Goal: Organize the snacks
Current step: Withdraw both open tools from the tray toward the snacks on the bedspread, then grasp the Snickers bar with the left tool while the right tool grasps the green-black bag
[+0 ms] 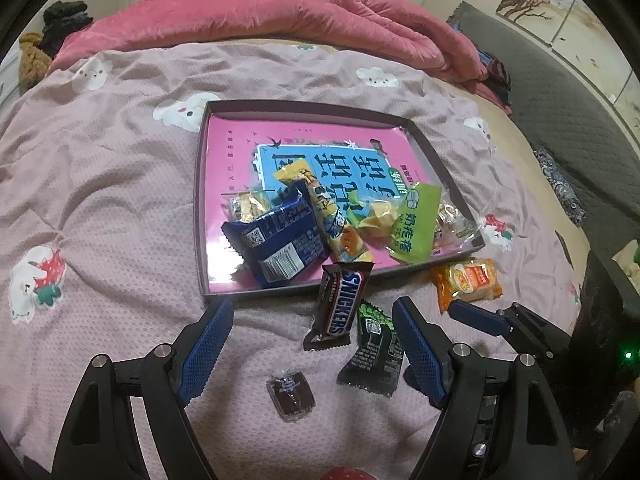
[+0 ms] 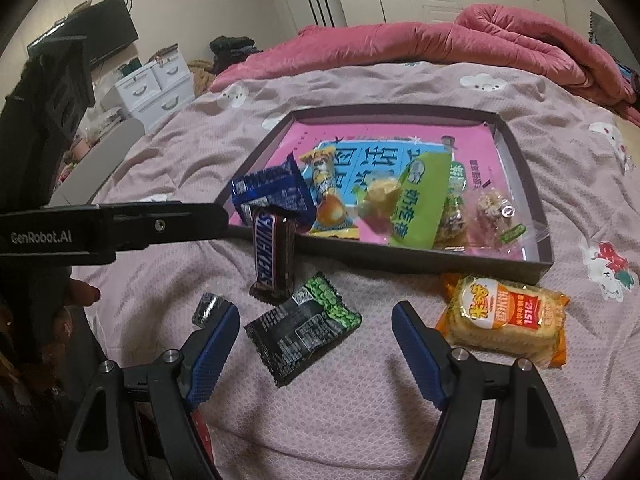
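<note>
Black-and-green foil snack packet (image 2: 303, 334) lies flat on the pink quilt (image 2: 360, 420), near the shallow dark cardboard tray (image 2: 420, 258). Risk: crinkled foil may slide from the pads. The right gripper (image 2: 316, 354), jaws wide and empty, straddles it; the left gripper (image 1: 312, 350) gapes likewise.

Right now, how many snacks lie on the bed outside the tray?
4: Snickers bar leaning on the tray edge, black-green packet beside it, small dark candy nearest, orange cracker pack rightmost. None seem hidden.

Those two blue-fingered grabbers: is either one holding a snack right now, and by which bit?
No, neither. The left gripper and right gripper both stand open over loose snacks on the bedspread, pads touching nothing.
</note>
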Motion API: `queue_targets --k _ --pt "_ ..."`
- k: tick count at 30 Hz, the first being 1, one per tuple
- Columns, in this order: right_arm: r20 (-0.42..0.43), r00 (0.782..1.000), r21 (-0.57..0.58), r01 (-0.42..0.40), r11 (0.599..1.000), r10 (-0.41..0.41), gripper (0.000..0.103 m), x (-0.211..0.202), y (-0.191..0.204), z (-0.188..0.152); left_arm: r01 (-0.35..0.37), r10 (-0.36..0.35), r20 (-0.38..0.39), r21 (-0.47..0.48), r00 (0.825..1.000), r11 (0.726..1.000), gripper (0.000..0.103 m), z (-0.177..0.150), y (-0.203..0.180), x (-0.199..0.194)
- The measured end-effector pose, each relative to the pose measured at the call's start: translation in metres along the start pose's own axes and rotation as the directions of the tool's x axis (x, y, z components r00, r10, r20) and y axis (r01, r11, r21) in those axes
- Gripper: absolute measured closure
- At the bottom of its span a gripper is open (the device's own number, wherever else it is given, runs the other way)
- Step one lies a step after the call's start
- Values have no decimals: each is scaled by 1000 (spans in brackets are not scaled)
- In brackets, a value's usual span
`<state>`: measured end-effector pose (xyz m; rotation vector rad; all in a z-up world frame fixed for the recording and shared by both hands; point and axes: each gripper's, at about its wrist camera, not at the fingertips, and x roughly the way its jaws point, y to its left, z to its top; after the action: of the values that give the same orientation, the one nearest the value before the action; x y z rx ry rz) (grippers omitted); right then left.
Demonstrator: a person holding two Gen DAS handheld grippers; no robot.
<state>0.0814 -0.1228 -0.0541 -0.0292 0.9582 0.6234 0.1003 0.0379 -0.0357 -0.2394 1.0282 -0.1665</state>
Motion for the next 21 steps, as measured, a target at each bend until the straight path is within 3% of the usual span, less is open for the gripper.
queue_targets --k 21 --pt "-77 997 -123 -12 992 2 23 42 15 -9 14 -16 -66 -20 998 1000 20 -8 5 26"
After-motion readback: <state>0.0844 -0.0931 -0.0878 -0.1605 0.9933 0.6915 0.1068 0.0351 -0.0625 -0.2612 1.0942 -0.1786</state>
